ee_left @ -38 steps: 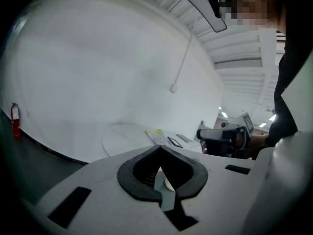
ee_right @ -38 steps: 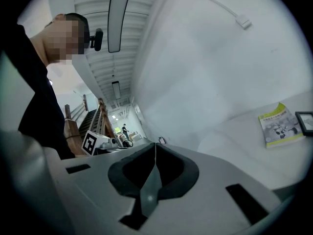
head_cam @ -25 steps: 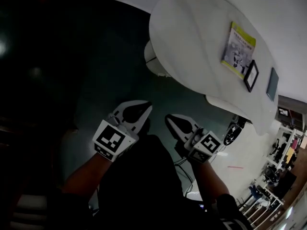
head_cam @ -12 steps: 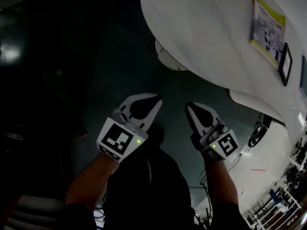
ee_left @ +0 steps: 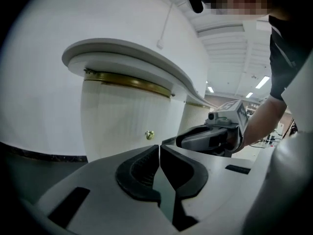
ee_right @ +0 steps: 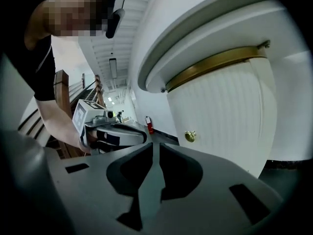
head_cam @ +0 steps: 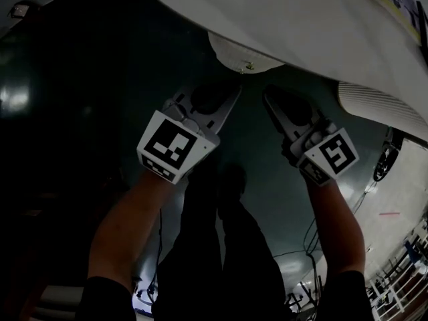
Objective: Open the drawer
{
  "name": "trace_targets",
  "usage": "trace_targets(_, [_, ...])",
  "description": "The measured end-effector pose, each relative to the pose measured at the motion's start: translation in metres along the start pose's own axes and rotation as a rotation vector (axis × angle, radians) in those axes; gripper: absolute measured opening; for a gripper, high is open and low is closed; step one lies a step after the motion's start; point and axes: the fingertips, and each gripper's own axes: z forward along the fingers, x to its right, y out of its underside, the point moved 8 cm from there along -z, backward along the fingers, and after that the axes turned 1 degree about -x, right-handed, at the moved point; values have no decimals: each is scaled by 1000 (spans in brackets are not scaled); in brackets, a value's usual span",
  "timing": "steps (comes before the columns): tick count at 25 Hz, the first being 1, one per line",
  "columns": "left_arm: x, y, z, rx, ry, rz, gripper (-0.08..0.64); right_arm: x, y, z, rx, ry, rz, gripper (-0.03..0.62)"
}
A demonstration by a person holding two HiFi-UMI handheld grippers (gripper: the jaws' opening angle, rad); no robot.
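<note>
Both grippers have risen closer to the white counter (head_cam: 267, 19) than a second ago. Head view: the left gripper (head_cam: 231, 92) and right gripper (head_cam: 269, 97) point up at the drawer (head_cam: 231, 49) under the counter's edge. Left gripper view: jaws pressed together, empty, with the ribbed drawer front ahead and its brass knob (ee_left: 149, 134) just above the tips. Right gripper view: jaws likewise closed on nothing, the knob up and to their right.

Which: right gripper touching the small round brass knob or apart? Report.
Apart: right gripper view shows the right gripper short of the small round brass knob.
</note>
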Motion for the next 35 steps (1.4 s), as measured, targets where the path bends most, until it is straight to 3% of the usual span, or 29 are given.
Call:
trace_targets(3, [-11,-3,15,33,-12,34,9,16,1,3,17,29,-16,18])
trace_targets(7, [-20,-6,52,15,18,168,9,49,7,6,-1,96,-86,20])
trace_targets(10, [-25,-10,66,1,41,208,39,57,2,10,7,103,-103,20])
trace_targets(12, [-30,-13,70,6,47,212,77,61,-2,16,4,107,-133,20])
trace_targets(19, [-37,-16,82,-19,94,229,81,69,-3,31,-63,116,-228,23])
trace_targets(29, [-48,-20,94,-24,162,218,80,80,-5,38,-45,31,-182,21])
trace_targets(32, [-47,-20,91,-18,211,215,29,78,-6,39,-34,7,-175,21])
trace_targets(35, [-49,-20,87,-10,235,204,29,74,-8,41,-26,-5,-152,21])
